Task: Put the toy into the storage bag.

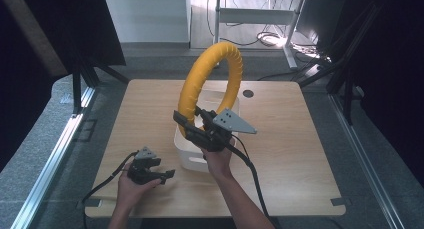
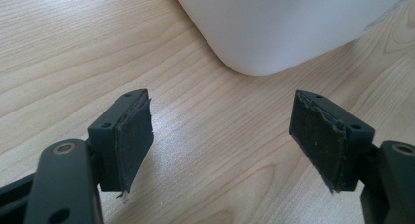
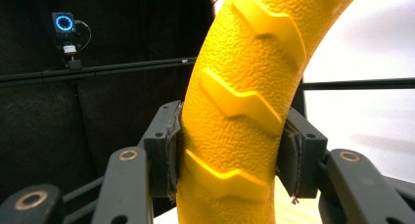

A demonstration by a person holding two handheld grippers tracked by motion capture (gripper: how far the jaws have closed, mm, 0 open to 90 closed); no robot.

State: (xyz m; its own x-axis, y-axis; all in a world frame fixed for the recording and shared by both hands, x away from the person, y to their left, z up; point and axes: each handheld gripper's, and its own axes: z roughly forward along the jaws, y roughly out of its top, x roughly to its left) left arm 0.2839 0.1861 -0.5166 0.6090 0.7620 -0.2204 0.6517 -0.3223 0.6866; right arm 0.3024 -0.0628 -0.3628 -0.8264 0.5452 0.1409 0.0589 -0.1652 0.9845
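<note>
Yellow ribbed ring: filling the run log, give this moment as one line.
right tongs: shut on yellow ribbed ring, above white plastic bin | left tongs: open, empty, on wooden table

ridged yellow ring (image 1: 212, 84) held upright above the white bin (image 1: 187, 148).

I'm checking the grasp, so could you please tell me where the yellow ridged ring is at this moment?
In the high view, the yellow ridged ring stands upright mid-table above the white plastic bin, its lower left clamped in the right gripper.
</note>
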